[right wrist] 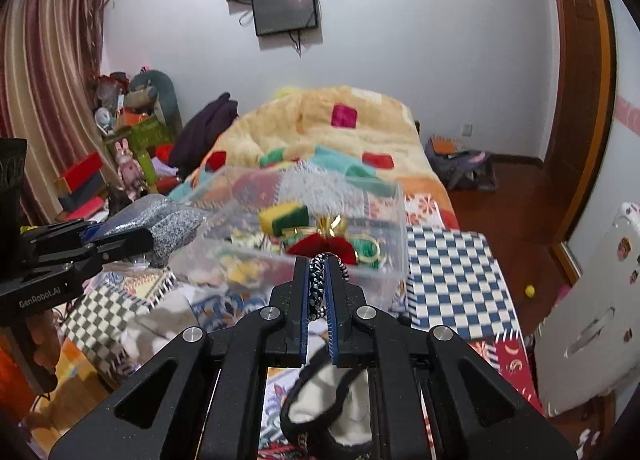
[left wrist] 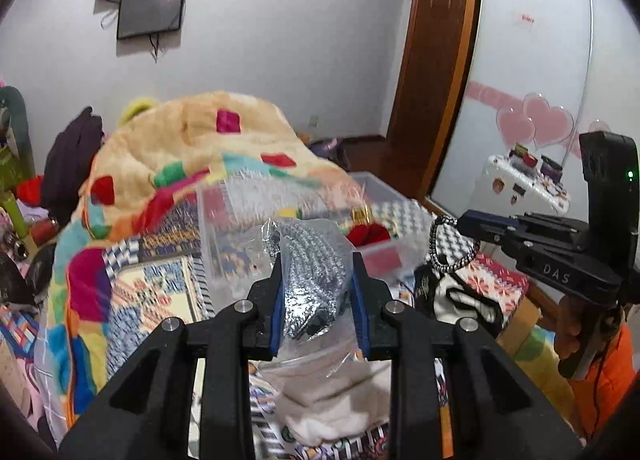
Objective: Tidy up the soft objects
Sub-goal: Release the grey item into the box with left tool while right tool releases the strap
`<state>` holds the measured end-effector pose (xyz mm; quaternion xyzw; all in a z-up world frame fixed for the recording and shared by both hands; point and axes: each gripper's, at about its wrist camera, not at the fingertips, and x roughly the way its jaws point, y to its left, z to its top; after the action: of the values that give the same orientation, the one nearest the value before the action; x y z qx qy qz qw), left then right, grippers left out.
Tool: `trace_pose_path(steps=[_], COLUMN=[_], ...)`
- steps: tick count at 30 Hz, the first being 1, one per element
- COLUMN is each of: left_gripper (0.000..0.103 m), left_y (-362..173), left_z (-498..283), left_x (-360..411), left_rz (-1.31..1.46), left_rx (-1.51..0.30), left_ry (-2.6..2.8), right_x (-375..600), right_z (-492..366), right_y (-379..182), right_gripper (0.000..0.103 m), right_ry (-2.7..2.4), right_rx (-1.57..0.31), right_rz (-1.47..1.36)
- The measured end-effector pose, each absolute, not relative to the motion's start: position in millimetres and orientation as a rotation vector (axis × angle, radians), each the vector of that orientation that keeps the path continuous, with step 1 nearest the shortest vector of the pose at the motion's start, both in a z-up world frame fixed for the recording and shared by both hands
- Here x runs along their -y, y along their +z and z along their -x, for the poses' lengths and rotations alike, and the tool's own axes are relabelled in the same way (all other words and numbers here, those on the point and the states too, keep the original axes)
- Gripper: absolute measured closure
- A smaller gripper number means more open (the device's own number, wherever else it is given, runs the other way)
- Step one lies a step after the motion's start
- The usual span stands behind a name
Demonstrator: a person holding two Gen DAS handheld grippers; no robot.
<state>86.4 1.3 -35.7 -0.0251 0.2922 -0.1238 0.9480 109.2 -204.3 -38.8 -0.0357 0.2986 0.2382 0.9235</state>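
My left gripper [left wrist: 318, 260] is shut on a grey knitted item in a clear plastic bag [left wrist: 312, 260], held above the bed; the item also shows in the right wrist view [right wrist: 168, 224]. My right gripper [right wrist: 320, 260] is shut on a black-and-white braided strap [right wrist: 318, 280], and a white pouch with black trim [right wrist: 328, 400] hangs from it below the fingers. The strap and pouch also show in the left wrist view [left wrist: 452, 244]. A clear plastic bin [right wrist: 304, 244] holding a yellow-green sponge [right wrist: 284, 216] and a red bow [right wrist: 320, 248] stands on the bed just beyond both grippers.
A heaped patchwork blanket [right wrist: 320, 128] covers the bed behind the bin. A blue-checked cloth [right wrist: 456, 280] lies right of the bin. A white cloth [left wrist: 320, 408] lies under the left gripper. Cluttered shelves [right wrist: 132, 148] stand at left, a white cabinet [right wrist: 592, 316] at right.
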Motion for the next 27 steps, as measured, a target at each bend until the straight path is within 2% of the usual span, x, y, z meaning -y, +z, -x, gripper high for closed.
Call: trace_pose_path(steps=[13,27], left_gripper=[0.075,0.075], left_y=[-38,-76], left_z=[-131,-177], left_x=[-12,-11], left_rz=[0.046,0.034], left_rx=[-0.602,-0.738], left_ry=[-0.193,-0.19], right_x=[180,188], right_z=[-133,-177], right_y=[-17,-66], right_gripper=[0.096,0.096], right_ry=[0.504,0.415], right_rx=[-0.508,-0.687], right_rz=[0.073,0.107])
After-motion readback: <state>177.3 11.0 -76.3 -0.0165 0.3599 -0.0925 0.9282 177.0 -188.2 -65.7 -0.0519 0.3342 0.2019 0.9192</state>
